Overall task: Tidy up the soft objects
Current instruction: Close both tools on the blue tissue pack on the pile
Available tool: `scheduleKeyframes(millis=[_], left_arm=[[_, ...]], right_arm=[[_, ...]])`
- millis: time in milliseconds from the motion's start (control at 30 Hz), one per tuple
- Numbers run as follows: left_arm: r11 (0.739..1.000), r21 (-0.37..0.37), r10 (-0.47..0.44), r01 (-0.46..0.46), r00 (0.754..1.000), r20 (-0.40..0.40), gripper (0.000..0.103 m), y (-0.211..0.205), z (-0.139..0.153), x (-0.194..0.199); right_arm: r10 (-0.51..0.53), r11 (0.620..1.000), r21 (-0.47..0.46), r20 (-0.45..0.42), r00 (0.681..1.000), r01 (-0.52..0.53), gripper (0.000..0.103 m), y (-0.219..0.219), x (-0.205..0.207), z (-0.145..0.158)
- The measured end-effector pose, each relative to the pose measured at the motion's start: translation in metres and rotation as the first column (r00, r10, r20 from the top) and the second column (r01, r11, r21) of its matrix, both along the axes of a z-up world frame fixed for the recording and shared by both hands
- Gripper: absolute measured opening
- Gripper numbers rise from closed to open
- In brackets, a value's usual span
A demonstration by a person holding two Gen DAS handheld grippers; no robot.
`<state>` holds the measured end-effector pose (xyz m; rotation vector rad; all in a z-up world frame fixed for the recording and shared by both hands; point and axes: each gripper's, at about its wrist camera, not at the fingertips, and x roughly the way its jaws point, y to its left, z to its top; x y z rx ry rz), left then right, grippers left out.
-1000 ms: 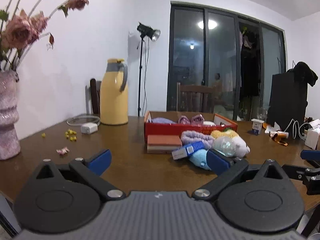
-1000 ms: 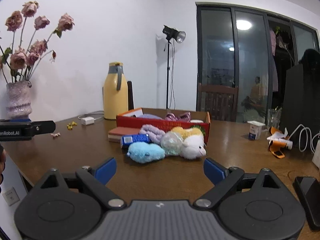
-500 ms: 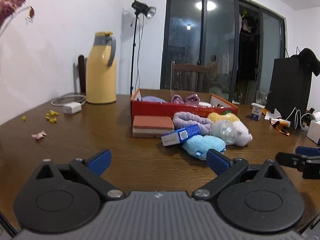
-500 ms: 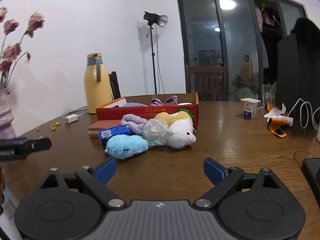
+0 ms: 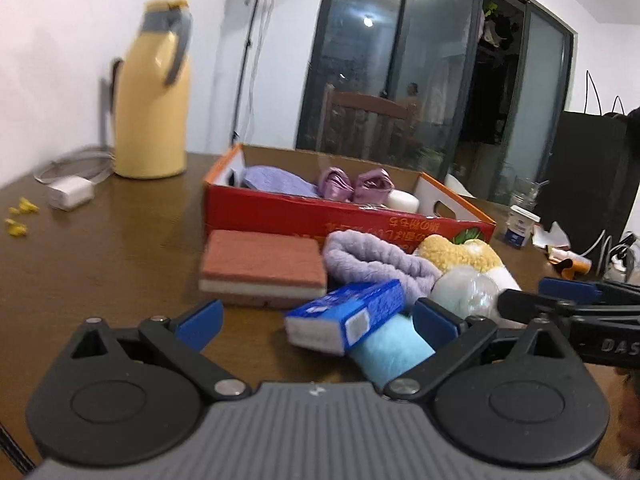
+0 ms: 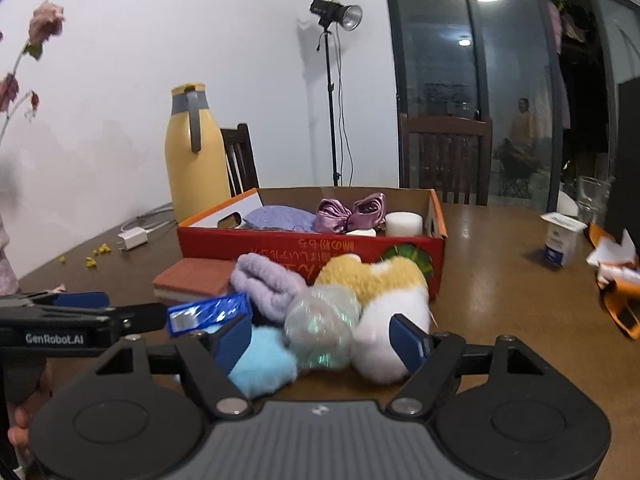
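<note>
Left gripper (image 5: pixel 316 318): we see its blue-tipped fingers spread wide and holding nothing, low over the wooden table (image 5: pixel 104 256), facing the heap of soft things; the blue packet lies between the two tips in this view.
Right gripper (image 6: pixel 322 338): fingers likewise apart and empty; the glittery ball and light-blue plush sit in the gap between them, though we cannot tell whether the pads touch.
Soft heap: it lies on the table just in front of the red cardboard box (image 5: pixel 320 216), touching its near wall.
Blue packet (image 5: pixel 346 316): rests tilted on the light-blue plush (image 5: pixel 394 350), at the near left of the heap.
Lilac fleece roll (image 6: pixel 266 282): lies against the box wall, behind the packet.
Glittery ball (image 6: pixel 320 326): sits between the light-blue plush and the yellow-and-white plush toy (image 6: pixel 384 300).
Sponge block (image 5: pixel 262 270): pink top on a white layer, flat on the table at the left end of the heap.
Box contents: we note a lilac pouch (image 6: pixel 280 218), a pink satin bow (image 6: pixel 350 210) and a white round piece (image 6: pixel 404 224).
Yellow jug (image 6: pixel 196 152): upright near the far left edge, with a white charger (image 5: pixel 70 196) just beside it.
</note>
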<state>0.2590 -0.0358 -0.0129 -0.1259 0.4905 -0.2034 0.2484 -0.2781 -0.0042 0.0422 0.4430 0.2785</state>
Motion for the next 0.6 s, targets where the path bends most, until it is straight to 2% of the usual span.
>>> scheduleKeyframes(millis=[133,233,267,300,367,467,600], left_arm=[[0.999,-0.014,-0.031,0.03,0.998,-0.056,0.103,-0.001,-0.008,0.027],[0.995,-0.069,-0.075,0.068,0.992,-0.101,0.102,0.002,-0.015,0.035],[0.993,-0.088,-0.082,0.072,0.99,-0.113,0.096,0.003,-0.018,0.036],[0.992,-0.106,-0.086,0.073,0.988,-0.125,0.084,0.004,-0.02,0.038],[0.986,-0.143,-0.106,0.085,0.984,-0.146,0.069,0.008,-0.023,0.041],[0.978,-0.194,-0.106,0.077,0.984,-0.145,0.066,0.014,-0.022,0.04],[0.974,-0.208,-0.104,0.087,0.992,-0.073,0.065,0.02,-0.002,0.014]], right_arm=[[0.003,1.0,0.002,-0.028,1.0,-0.003,0.067,0.005,0.024,-0.002],[0.016,1.0,-0.001,-0.034,0.999,-0.016,0.067,0.01,0.031,-0.006],[0.02,1.0,-0.005,-0.035,0.999,-0.02,0.067,0.012,0.033,-0.007],[0.022,1.0,-0.011,-0.037,0.999,-0.023,0.067,0.015,0.035,-0.008],[0.022,1.0,-0.014,-0.03,0.999,-0.022,0.067,0.018,0.034,-0.009],[0.031,0.999,-0.008,-0.016,0.999,-0.031,0.067,0.022,0.031,-0.007],[0.026,1.0,-0.001,0.006,1.0,-0.026,0.067,0.021,0.016,0.001]])
